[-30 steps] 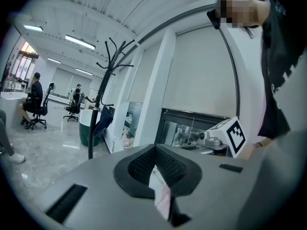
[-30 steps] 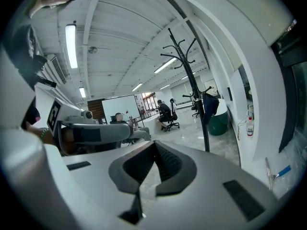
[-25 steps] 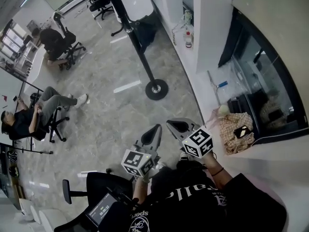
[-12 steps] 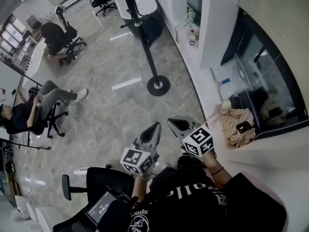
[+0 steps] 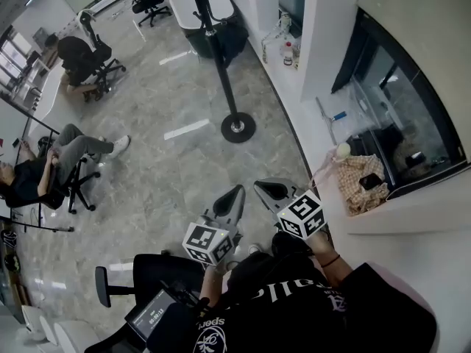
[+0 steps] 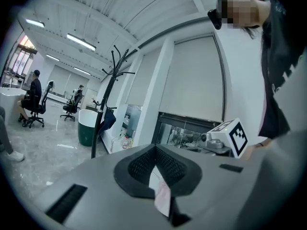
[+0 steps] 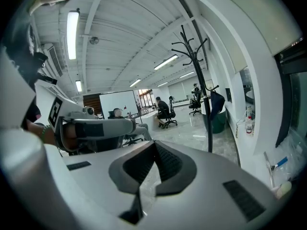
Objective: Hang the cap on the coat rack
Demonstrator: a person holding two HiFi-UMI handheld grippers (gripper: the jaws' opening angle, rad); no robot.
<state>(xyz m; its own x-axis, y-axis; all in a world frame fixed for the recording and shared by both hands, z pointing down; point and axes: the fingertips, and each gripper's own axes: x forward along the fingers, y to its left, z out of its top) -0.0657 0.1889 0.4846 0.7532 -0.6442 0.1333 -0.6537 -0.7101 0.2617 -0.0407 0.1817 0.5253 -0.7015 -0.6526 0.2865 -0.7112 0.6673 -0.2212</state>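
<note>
The black coat rack stands on a round base on the grey floor, a few steps ahead of me. A dark cap hangs from one of its lower hooks; it also shows as the dark cap in the right gripper view. My left gripper and right gripper are held side by side close to my body, both pointing toward the rack. In its own view the left gripper has its jaws together with nothing held. The right gripper is likewise shut and empty.
A white and green bin stands behind the rack. A white window ledge runs along the right with bottles and a checked cloth. People sit on office chairs at the left. A black chair is beside me.
Both grippers keep their place and stay shut. The head view has swung slightly, so the rack's base sits a little higher in the picture.
</note>
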